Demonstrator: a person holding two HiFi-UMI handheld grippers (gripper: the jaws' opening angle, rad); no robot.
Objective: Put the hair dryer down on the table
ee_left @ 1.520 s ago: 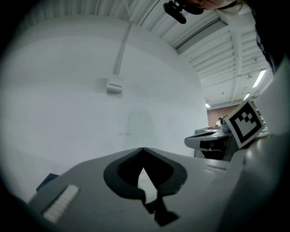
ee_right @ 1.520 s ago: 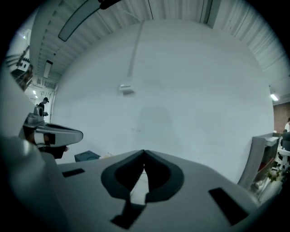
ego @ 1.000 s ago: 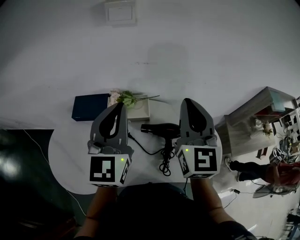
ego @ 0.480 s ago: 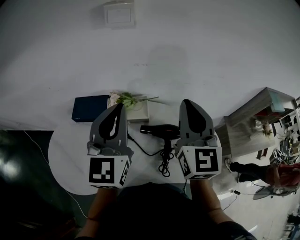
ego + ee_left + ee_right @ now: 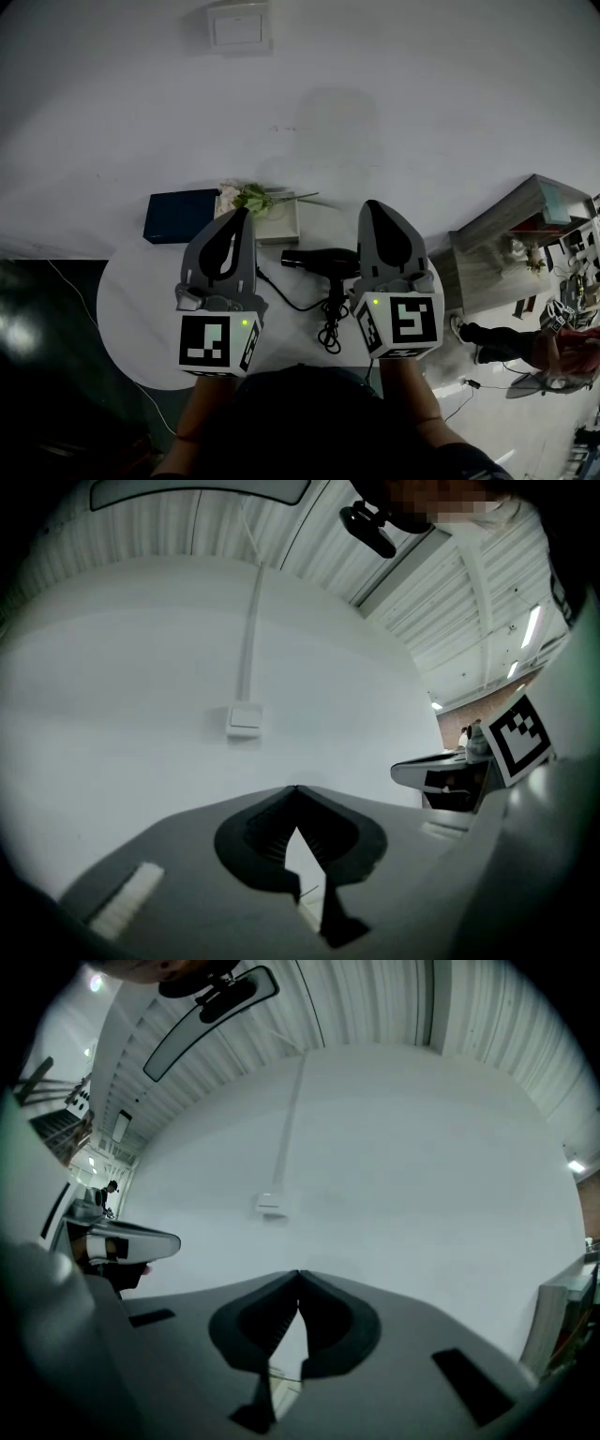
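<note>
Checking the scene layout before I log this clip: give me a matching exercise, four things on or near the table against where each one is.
Things
1. hair dryer
2. dark blue box
3. flower
4. switch plate

Places
A. on the wall, high above the table
B. lying across the pale box
C. flat on the table, cord coiled beside it
D. left of the pale box, at the table's back

Pairs: 1-C, 2-D, 3-B, 4-A
</note>
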